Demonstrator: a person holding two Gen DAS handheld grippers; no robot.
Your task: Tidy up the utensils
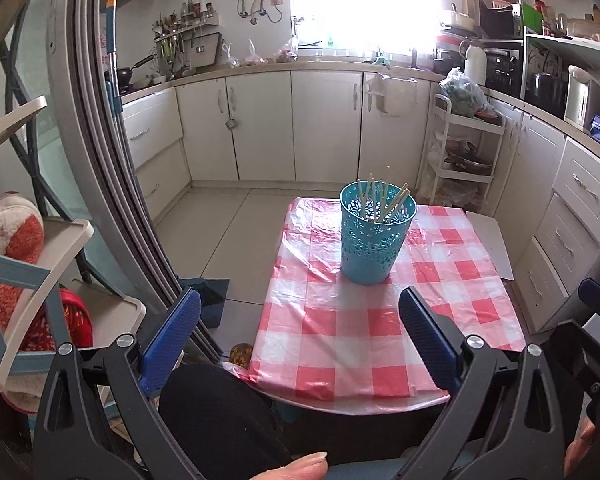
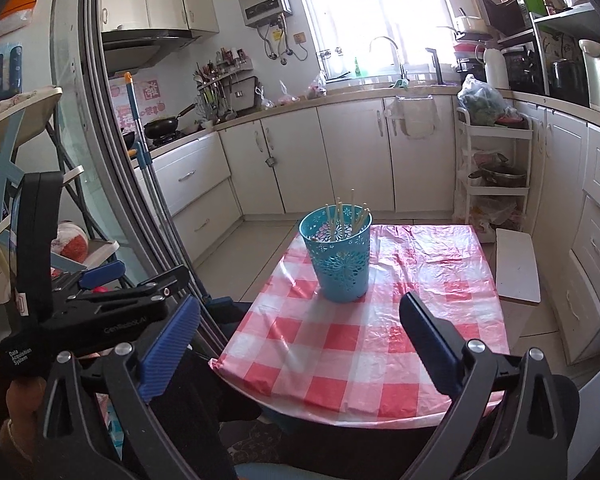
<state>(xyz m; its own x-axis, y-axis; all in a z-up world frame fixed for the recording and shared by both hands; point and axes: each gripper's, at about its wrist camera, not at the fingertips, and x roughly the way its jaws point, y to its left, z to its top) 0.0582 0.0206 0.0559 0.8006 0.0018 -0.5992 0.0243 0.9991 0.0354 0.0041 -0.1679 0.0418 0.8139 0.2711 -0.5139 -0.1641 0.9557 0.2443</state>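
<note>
The left tool (image 1: 300, 330) and right tool (image 2: 300, 332) are held wide apart and empty above the near edge of the bench (image 1: 384, 376). The chopsticks (image 1: 380, 200) are stood in the cup (image 1: 374, 240), set toward the far end of the checked cloth. No loose utensil is seen; sorting is judged complete. Any further approach should be kept level, so the cup is not tipped.

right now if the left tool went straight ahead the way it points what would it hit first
Most likely the teal basket holding chopsticks, which stands ahead of the open left tool on the checked tablecloth. Depth is unclear; it might skim the cloth first.
</note>
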